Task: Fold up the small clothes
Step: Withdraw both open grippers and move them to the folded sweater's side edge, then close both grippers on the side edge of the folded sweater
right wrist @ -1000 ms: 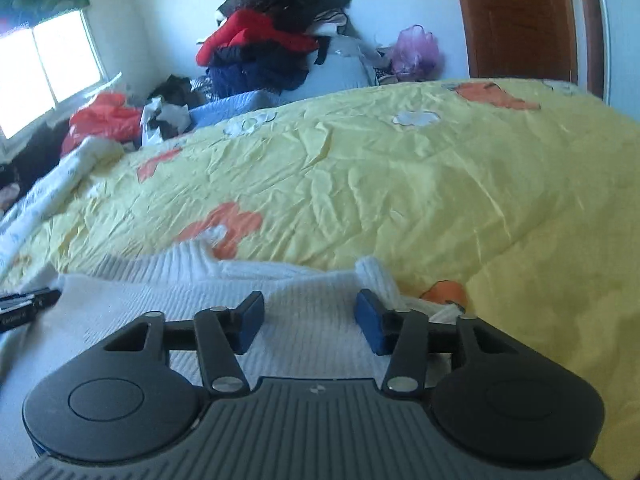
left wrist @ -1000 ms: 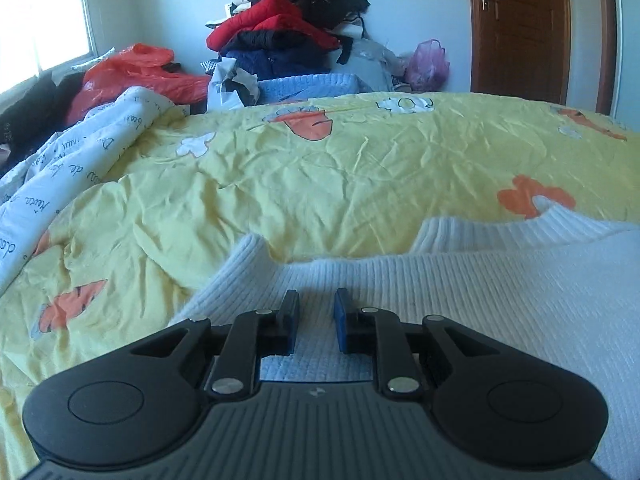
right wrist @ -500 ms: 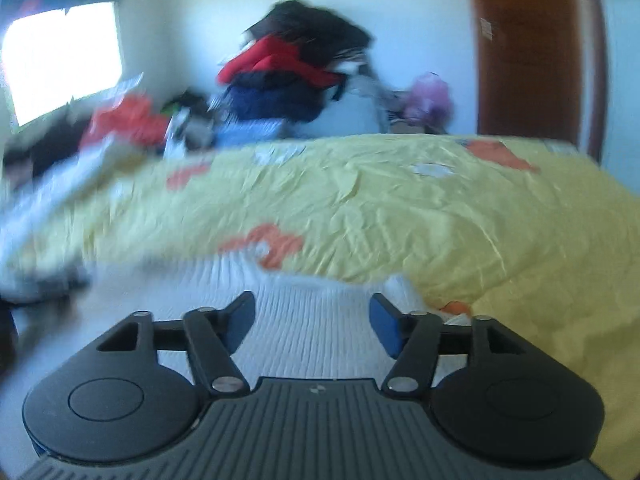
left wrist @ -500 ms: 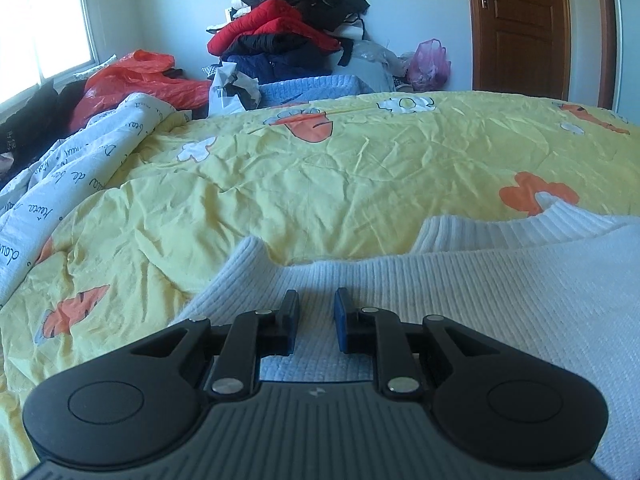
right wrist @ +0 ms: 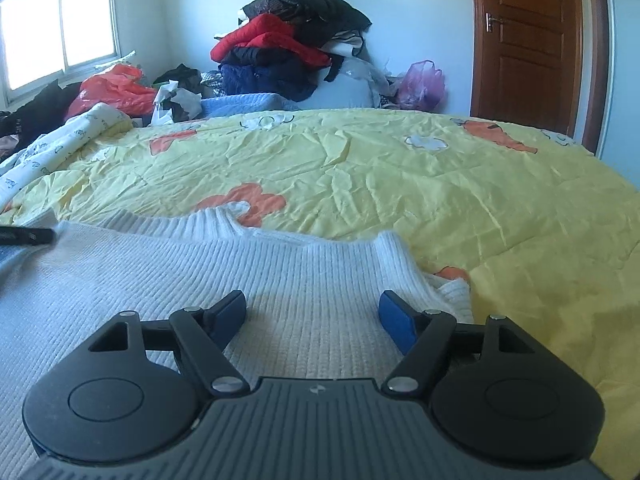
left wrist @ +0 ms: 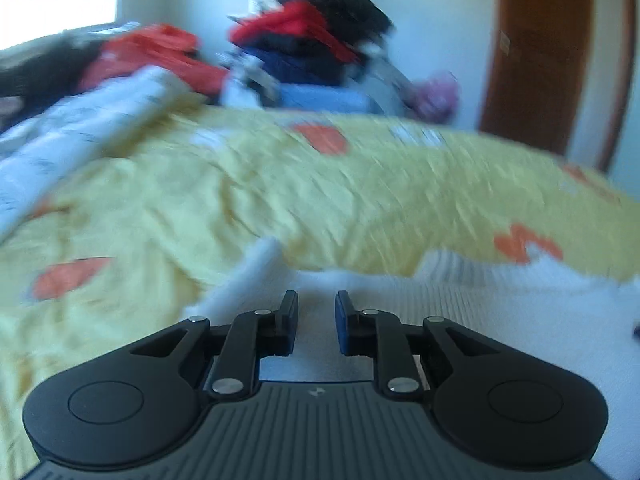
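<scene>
A white ribbed knit garment (right wrist: 168,276) lies flat on the yellow quilt (right wrist: 400,184). My right gripper (right wrist: 313,312) is wide open just above the garment, near its right corner, holding nothing. In the blurred left wrist view, my left gripper (left wrist: 316,316) hovers over the garment (left wrist: 460,312) near its left corner, jaws a small gap apart with nothing between them. The tip of the left gripper (right wrist: 26,235) shows at the left edge of the right wrist view.
A heap of clothes (right wrist: 288,56) and an orange bag (right wrist: 116,90) stand behind the bed. A white printed blanket (right wrist: 60,146) lies along the left side. A wooden door (right wrist: 528,44) is at the back right.
My right gripper has opened wider and its view has risen and steadied. My left gripper has swung, blurring its view, and its jaws stand slightly further apart.
</scene>
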`<state>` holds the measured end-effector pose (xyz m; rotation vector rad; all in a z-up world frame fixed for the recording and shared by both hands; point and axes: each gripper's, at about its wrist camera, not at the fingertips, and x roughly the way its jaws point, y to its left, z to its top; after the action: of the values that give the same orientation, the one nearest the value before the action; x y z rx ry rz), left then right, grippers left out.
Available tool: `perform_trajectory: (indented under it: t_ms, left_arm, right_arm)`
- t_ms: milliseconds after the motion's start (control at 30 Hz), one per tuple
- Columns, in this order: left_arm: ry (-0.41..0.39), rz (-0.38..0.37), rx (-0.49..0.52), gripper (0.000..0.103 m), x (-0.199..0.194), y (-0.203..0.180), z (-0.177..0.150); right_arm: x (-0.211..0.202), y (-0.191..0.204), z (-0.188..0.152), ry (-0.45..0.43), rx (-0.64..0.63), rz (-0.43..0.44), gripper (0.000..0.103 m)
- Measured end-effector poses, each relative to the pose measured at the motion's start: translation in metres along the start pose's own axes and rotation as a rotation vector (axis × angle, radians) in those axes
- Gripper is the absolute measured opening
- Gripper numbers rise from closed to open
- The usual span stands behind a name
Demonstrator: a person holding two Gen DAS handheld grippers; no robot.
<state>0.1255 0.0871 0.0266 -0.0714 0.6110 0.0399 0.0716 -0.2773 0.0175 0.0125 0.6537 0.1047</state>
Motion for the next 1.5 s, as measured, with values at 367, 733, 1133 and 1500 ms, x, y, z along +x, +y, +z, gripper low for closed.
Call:
perform_trajectory:
  t_ms: [367, 733, 1133, 1500]
  left_arm:
    - [-0.032, -0.099, 0.11, 0.084, -0.052, -0.023, -0.062]
    - [-0.09, -0.08, 0.134, 0.085, -0.116, -0.02, -0.076]
    - [0.009, -0.155, 0.267, 0.089, -0.133, -0.026, -0.108]
    - [0.02, -0.114, 0.302, 0.088, -0.136, -0.008, -0.124]
  right_arm:
    - [-0.001, 0.0, 0.0, -0.005, 0.002, -0.005, 0.076]
    - [-0.07, 0.018, -0.013, -0.068, 0.063, 0.042, 0.081]
    - [-0.104, 0.069, -0.065, 0.052, -0.179, 0.085, 0.086]
    - [-0.131, 0.026, -0.09, 0.086, -0.135, -0.009, 0.093]
